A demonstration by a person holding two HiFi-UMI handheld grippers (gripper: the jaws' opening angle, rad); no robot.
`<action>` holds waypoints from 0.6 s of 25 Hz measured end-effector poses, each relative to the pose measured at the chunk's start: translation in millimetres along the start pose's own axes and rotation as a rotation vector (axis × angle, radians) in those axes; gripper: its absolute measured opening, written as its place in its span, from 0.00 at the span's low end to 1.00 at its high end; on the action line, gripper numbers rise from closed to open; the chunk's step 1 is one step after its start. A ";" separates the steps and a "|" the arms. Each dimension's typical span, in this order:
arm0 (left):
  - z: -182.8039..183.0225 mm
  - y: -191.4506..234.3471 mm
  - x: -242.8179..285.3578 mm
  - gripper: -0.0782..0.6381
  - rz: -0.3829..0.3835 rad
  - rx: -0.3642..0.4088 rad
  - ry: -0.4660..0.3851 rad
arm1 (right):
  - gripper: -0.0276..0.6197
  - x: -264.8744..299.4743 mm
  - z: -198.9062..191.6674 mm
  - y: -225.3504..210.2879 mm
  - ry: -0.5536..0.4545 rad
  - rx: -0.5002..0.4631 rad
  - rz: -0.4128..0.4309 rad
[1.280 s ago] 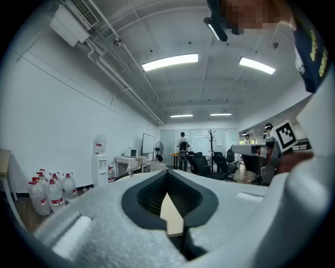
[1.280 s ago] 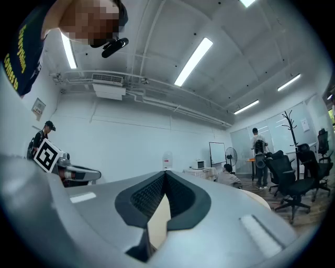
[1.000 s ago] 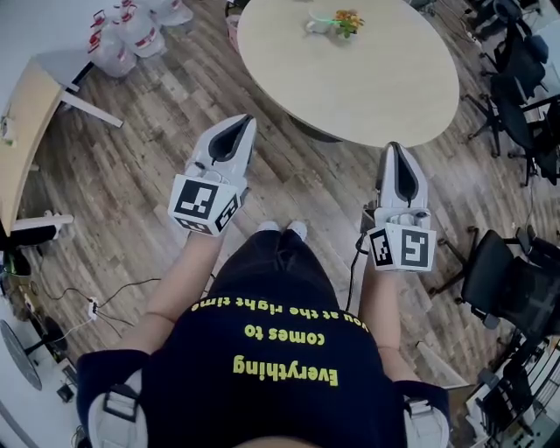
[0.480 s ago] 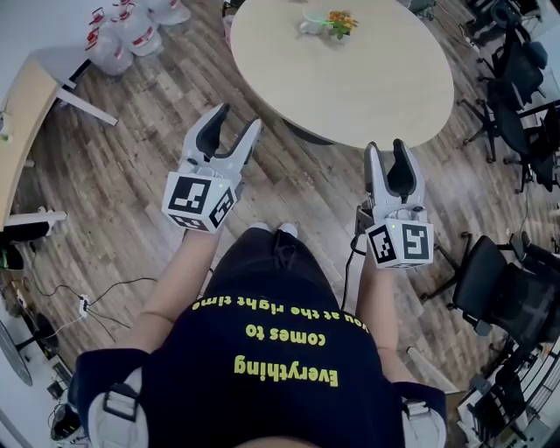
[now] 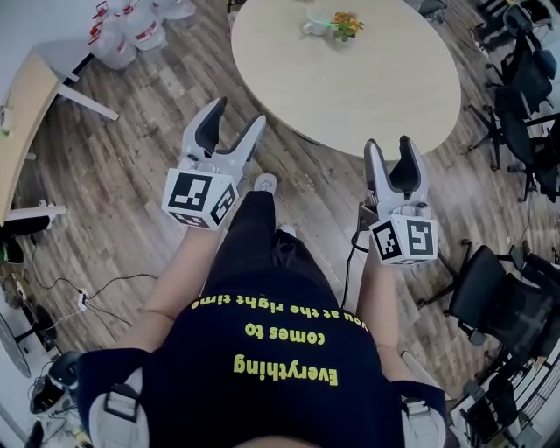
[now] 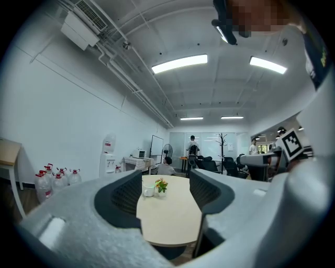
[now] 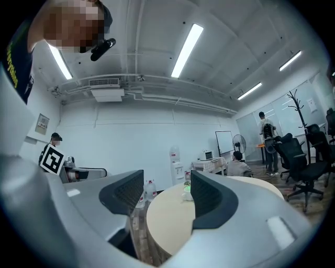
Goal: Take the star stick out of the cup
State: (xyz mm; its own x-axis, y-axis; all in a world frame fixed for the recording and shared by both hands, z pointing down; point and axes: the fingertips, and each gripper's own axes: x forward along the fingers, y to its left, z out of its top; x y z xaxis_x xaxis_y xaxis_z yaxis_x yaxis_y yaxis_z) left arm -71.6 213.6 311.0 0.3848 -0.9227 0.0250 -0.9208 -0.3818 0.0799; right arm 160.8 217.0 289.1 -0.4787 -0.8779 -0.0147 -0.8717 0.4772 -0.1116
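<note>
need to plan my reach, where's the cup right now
Head view, top centre: the cup stands near the far edge of the round table.

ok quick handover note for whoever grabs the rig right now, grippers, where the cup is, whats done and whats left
Left hand-held gripper: jaws opening, nothing between them.
Right hand-held gripper: jaws opening, nothing between them.
Both are in the air, short of the round table.
The cup is at the table's far side, with a colourful item at it, probably the star stick; too small to tell whether it sits in the cup.
Done: nothing.
Left: walk up, grasp the stick, lift it out.
</note>
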 end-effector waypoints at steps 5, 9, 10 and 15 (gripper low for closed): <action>0.9 18.9 39.7 0.51 -0.032 -0.007 0.004 | 0.47 34.9 1.1 -14.7 0.000 0.000 -0.026; 7.9 42.2 76.9 0.51 -0.063 -0.005 -0.001 | 0.48 75.7 6.6 -23.5 -0.013 -0.003 -0.039; 9.1 49.1 85.7 0.51 -0.070 -0.003 0.000 | 0.48 86.9 8.8 -24.2 -0.018 -0.005 -0.042; 16.6 82.5 125.3 0.53 -0.114 -0.006 0.001 | 0.48 137.9 13.2 -23.3 -0.027 -0.009 -0.055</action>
State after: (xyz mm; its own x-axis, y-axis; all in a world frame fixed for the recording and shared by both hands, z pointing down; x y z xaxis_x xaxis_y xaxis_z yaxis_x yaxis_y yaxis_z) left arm -100.5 65.6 304.3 0.4868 -0.8734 0.0162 -0.8708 -0.4837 0.0881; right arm 116.5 84.3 276.6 -0.4268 -0.9037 -0.0353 -0.8978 0.4281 -0.1039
